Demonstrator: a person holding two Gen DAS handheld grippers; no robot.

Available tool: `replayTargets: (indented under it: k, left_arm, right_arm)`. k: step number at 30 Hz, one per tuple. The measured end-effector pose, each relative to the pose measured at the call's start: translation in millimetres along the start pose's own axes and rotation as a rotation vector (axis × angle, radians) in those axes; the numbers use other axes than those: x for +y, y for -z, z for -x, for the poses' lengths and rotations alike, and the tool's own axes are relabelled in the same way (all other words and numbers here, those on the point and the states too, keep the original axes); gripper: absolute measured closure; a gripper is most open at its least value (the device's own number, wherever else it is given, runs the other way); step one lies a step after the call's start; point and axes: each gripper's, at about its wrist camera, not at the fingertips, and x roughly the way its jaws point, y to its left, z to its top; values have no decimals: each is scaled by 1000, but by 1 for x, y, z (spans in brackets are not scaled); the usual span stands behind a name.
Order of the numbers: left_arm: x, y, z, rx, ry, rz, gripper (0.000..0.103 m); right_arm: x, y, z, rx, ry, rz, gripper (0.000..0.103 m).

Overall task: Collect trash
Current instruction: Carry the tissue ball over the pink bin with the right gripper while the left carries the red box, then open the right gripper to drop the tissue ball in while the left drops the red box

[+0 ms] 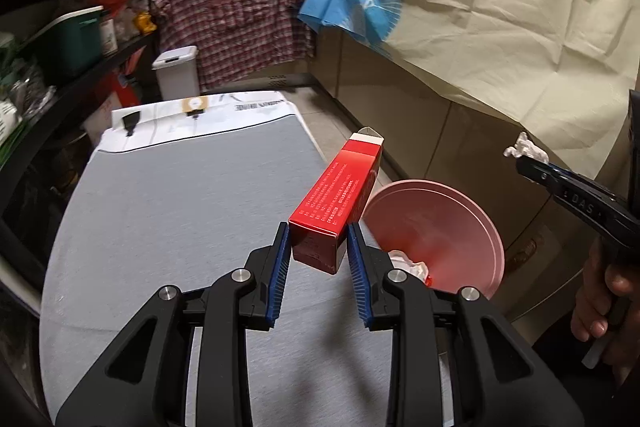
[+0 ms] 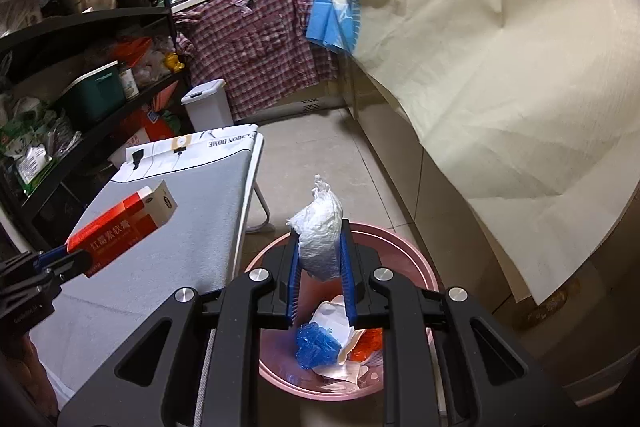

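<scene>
Trash: two pieces are held, one per gripper, both near the pink bin.
Left gripper: clamped on the near end of a red carton, which juts forward and up from the jaws over the grey board; the bin lies just ahead to its right.
Right gripper: closed narrowly on a crumpled white paper wad, directly above the bin opening.
Step in hand: carrying to the bin; nothing released yet.
Next move: the wad needs only a jaw release; the carton must first be carried rightward past the bin rim.
Bin contents: white paper, a blue wad, something orange, possibly plastic.
Hidden: bin's near rim and floor, covered by the right gripper.
</scene>
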Motion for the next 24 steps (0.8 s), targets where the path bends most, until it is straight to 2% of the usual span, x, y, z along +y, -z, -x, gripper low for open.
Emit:
replayTargets:
  k: [19, 22, 24]
  left_arm:
    - [-72, -18, -82, 78, 89, -81, 74]
    - [-79, -22, -95, 102, 103, -94, 73]
    - [-81, -25, -102, 121, 97, -107, 71]
  right_arm:
    - [-28, 4, -33, 47, 34, -41, 84]
    - [-30, 5, -38, 47, 54, -48, 76]
    - [-33, 5, -41, 53, 62, -63, 54]
